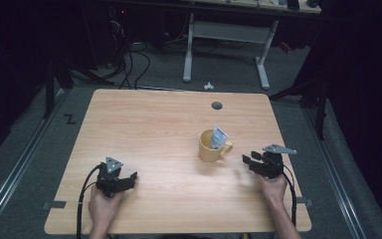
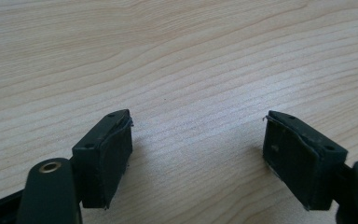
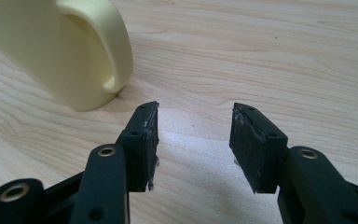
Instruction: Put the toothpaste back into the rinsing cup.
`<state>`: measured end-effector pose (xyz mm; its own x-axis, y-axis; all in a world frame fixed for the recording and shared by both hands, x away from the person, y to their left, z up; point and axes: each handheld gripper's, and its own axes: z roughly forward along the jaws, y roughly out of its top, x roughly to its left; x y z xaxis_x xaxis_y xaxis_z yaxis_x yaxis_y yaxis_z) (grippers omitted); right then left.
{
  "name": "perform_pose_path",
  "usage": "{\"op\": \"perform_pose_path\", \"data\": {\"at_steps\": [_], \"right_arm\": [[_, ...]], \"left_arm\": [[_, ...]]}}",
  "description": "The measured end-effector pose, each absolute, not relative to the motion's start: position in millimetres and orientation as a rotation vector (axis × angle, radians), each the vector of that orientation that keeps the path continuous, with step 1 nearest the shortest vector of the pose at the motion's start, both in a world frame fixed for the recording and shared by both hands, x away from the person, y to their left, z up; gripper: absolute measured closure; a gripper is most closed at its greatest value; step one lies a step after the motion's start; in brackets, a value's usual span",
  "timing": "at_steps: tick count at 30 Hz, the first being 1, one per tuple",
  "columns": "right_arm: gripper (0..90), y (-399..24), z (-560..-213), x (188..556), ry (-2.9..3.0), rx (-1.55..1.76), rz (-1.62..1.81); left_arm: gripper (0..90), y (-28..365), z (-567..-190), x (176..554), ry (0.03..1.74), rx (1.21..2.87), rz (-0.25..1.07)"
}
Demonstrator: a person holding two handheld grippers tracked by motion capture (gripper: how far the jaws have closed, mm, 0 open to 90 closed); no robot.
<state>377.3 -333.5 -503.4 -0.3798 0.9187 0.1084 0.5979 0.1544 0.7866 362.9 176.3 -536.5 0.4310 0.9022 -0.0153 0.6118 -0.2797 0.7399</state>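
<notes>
A pale yellow mug (image 1: 211, 145) holding a blue-and-white packet (image 1: 218, 136) sits on a light wood-grain table (image 1: 154, 129). Both grippers (image 1: 129, 178) (image 1: 249, 162) are black, topped with grey plates.

mug (image 3: 70, 51): top and left side cut by frame edge in right gripper view | packet (image 1: 218, 137) in mug: print too small to read, lower part hidden inside | forearms cut at bottom edge

Dim room: grey carpet floor (image 1: 164, 74), white-legged desk (image 1: 229, 32) behind wooden table (image 1: 144, 124).
</notes>
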Motion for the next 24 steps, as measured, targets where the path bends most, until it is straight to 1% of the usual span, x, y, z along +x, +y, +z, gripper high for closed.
{"op": "perform_pose_path", "data": {"at_steps": [24], "right_arm": [[50.2,-322.8,-516.4,382.6,2.059,1.431,0.951]], "left_arm": [[24.1,176.3,-536.5,362.9,1.272,2.004,0.545]]}}
